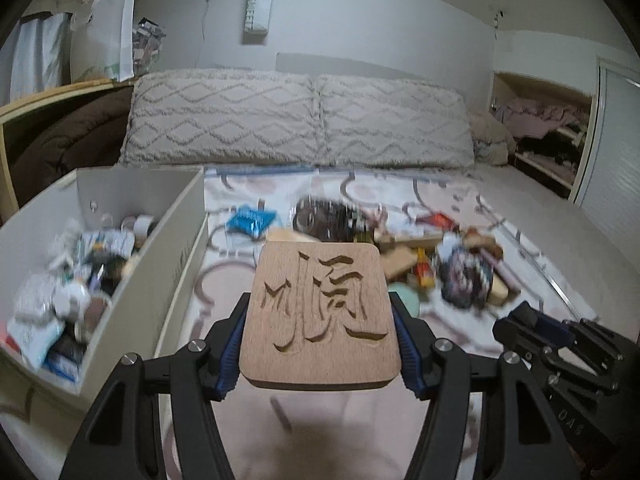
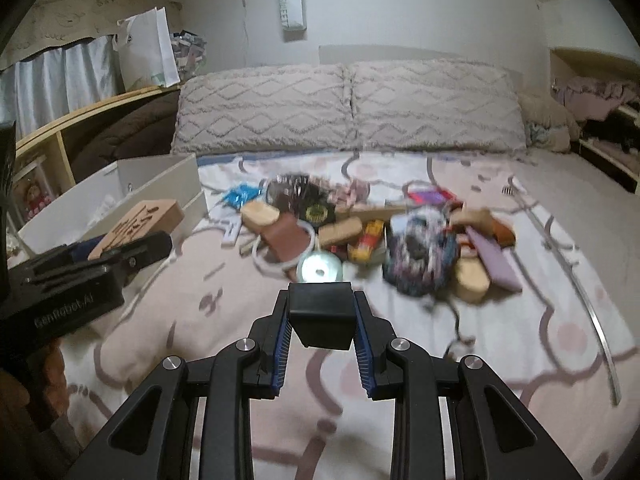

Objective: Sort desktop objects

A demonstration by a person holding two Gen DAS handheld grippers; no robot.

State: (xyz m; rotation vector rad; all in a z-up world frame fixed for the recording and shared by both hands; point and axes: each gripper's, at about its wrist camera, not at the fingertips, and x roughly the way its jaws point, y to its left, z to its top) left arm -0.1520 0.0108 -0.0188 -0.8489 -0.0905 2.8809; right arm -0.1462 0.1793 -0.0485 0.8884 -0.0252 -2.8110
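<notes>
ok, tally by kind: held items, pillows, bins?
Wooden plaque, held: 1
Black box, held: 1
Pillows: 2
White bin: 1
Total: 5

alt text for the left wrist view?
Left gripper clamps a wooden plaque carved with a Chinese character above a patterned bed, a cluttered white box to its left and a pile of small items beyond.
</notes>
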